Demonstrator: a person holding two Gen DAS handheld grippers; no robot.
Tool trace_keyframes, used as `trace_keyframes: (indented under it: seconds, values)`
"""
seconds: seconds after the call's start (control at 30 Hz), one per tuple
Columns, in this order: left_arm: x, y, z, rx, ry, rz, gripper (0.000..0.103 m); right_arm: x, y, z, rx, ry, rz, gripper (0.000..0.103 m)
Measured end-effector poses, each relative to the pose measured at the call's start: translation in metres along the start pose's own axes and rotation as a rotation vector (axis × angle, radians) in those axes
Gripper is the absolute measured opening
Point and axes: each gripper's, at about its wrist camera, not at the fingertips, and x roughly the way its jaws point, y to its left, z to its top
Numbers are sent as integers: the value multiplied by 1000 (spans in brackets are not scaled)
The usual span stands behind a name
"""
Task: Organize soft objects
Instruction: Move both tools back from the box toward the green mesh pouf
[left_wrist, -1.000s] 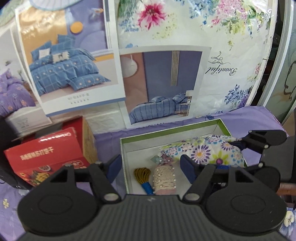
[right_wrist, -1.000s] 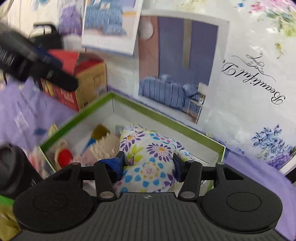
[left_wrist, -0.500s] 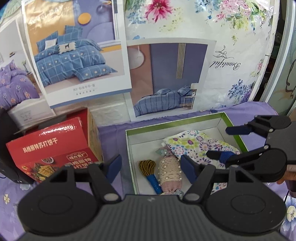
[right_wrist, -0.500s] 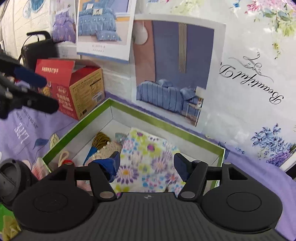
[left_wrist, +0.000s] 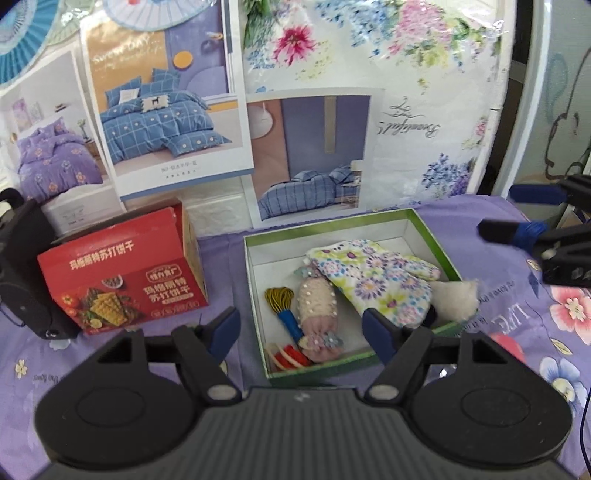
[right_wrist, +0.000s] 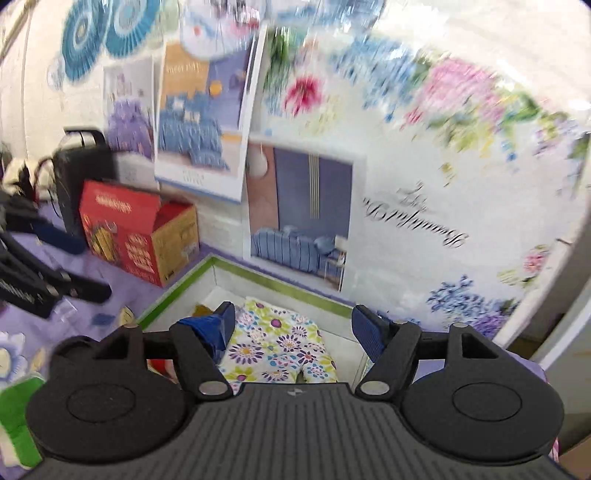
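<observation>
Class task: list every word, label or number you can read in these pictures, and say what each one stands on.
"玛格丽特苏打饼干": front of the red cardboard biscuit box.
"Beautiful", mirrored script: white floral plastic bedding bag.
"LIFE", upside down: purple flowered tablecloth.
"Sweet Day", faint: blue-bedding poster.
Poster captions, the box's small print and other tablecloth lines: too small to read.

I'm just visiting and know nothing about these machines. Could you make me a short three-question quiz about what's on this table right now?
1. True or false: the flowered mitt lies inside the green-rimmed box.
2. What stands left of that box in the left wrist view? A) a red carton B) a glass jar C) a folded towel
3. Fill in: the right tool holds ______ between its fingers.

Key:
1. True.
2. A, the red carton.
3. Nothing; its jaws have just been opening, and it stands open above the mitt.
</observation>
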Motion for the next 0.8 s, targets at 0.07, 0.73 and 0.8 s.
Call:
trace_keyframes:
  seconds: [0.07, 0.73, 0.8]
  values:
    - [-19, -8, -14, -4, -15, -3, 77, -34, 4, -7, 24, -52, -15, 56]
    - [-97, -49, -175, -93, -37, 26, 97, -130, 74, -161, 161, -26, -73, 57]
    - [-89, -47, -200, -113, 10, 49, 97, -122, 80, -183, 226, 10, -57, 57]
